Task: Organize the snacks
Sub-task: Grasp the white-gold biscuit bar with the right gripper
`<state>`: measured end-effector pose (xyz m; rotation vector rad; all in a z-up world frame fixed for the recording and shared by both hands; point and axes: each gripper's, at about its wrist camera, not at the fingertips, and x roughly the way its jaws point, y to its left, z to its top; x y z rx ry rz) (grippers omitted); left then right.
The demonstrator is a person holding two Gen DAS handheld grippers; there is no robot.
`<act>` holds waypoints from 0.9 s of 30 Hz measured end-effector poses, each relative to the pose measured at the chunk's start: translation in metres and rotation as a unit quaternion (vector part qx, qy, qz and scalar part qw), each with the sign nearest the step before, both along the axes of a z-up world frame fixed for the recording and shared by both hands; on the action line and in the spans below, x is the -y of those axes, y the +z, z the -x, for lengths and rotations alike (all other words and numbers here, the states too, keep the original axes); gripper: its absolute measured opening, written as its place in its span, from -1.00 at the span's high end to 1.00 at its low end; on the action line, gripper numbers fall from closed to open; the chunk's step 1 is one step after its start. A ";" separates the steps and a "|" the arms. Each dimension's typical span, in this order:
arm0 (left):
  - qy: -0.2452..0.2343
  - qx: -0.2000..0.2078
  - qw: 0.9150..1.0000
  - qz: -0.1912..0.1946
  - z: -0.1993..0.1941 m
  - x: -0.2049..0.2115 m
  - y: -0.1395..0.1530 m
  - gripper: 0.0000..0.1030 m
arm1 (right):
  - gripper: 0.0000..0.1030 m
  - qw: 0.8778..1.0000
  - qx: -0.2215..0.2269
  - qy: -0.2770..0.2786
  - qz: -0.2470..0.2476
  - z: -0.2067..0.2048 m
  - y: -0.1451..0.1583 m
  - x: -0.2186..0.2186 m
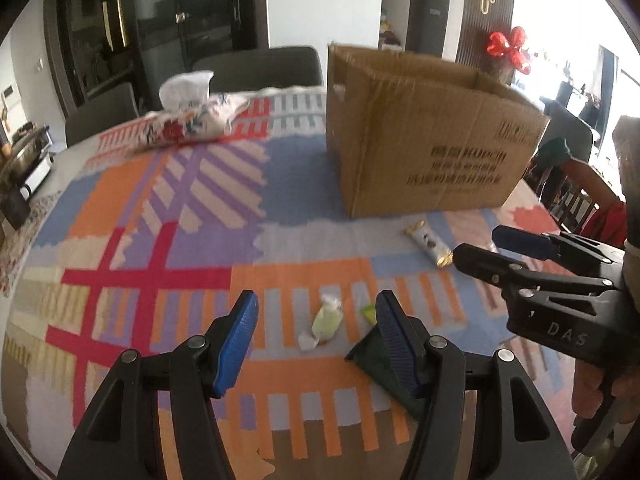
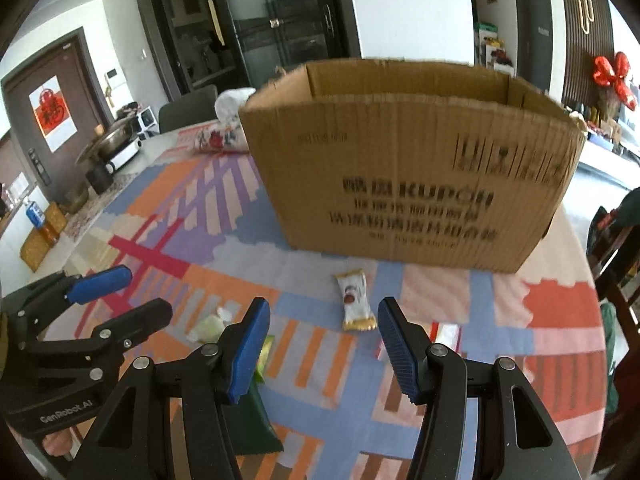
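An open cardboard box [image 1: 424, 136] stands on the patterned tablecloth; it also shows in the right wrist view [image 2: 408, 160]. A white and gold snack bar [image 1: 430, 243] [image 2: 355, 300] lies in front of it. A pale green wrapped candy [image 1: 326, 322] [image 2: 210, 327] lies between my left gripper's [image 1: 316, 322] open fingers. A dark green packet [image 1: 372, 350] [image 2: 256, 412] lies by its right finger. A red and white packet [image 2: 446, 334] lies by my right gripper [image 2: 323, 328], which is open and empty, just short of the snack bar.
A floral tissue pack [image 1: 192, 120] lies at the table's far left. Dark chairs [image 1: 260, 66] stand behind the table. A pot and appliance [image 2: 116, 142] sit on a side counter at left. A wooden chair [image 2: 616, 256] stands at the right edge.
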<state>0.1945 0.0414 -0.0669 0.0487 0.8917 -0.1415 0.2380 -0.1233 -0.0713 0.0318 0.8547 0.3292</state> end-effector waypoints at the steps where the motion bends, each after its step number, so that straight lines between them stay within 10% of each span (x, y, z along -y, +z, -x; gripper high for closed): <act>1: 0.000 -0.005 1.000 0.000 -0.001 -0.001 -0.004 -0.15 | -0.11 1.000 -0.002 0.000 0.001 -0.001 -0.002 -0.001; 27: -0.012 -0.078 0.997 0.023 -0.032 -0.002 -0.057 0.48 | 0.18 0.998 -0.030 0.006 0.061 -0.051 -0.044 -0.010</act>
